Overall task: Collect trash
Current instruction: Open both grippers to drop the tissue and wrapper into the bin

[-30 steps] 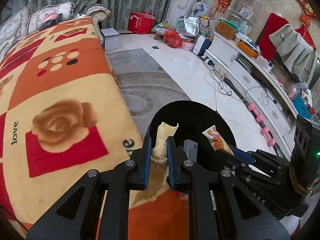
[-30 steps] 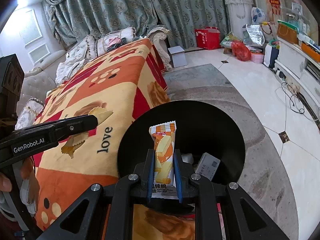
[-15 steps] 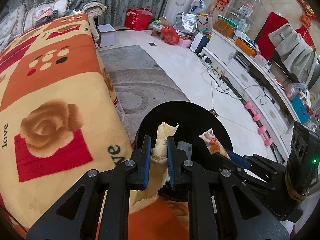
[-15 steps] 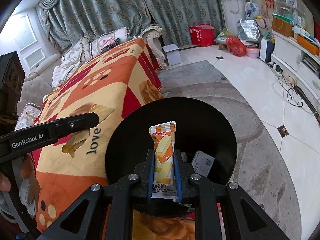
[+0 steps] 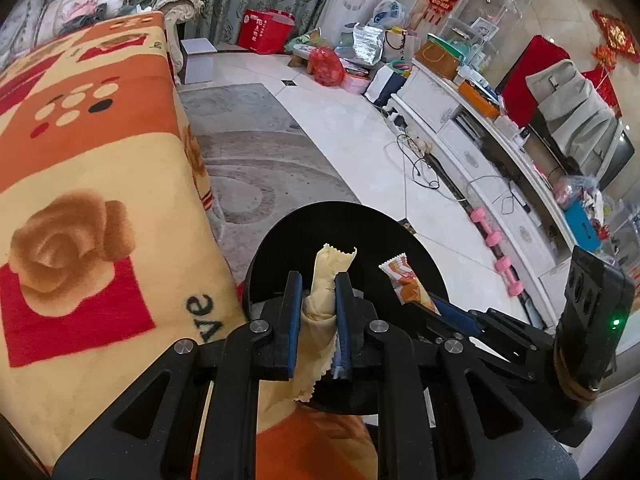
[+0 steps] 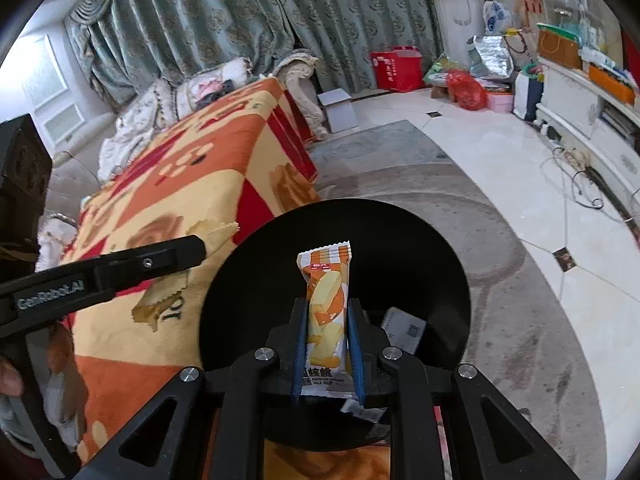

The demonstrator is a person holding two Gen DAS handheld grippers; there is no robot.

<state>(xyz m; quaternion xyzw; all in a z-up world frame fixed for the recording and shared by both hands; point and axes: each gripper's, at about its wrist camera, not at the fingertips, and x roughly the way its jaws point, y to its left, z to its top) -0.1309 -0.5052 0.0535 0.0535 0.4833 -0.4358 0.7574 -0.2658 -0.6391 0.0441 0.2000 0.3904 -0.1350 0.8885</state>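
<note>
A round black bin (image 5: 360, 220) stands on the floor beside the blanket's edge. My left gripper (image 5: 316, 280) hangs over the bin's near rim with a crumpled yellow wrapper (image 5: 334, 258) between its blue pads. Its jaws are opening slightly, and the pads still touch the wrapper. My right gripper (image 6: 327, 308) is shut on an orange and white snack packet (image 6: 326, 280) that stands upright over the bin (image 6: 400, 240). In the right wrist view the left gripper (image 6: 196, 246) reaches in from the left with the yellow wrapper (image 6: 218, 232). A white carton scrap (image 6: 402, 328) lies inside the bin.
An orange, red and cream blanket (image 5: 80, 160) covers the furniture on the left. A grey rug (image 5: 260, 160) lies under the bin. A white cabinet (image 5: 460, 120), loose cables (image 5: 424, 164) and pink dumbbells (image 5: 492, 236) line the right. Bags and boxes (image 5: 328, 64) crowd the far wall.
My left gripper has shifted from over the blanket toward the bin, which now sits more centrally under it. The right gripper holds its place with the snack packet.
</note>
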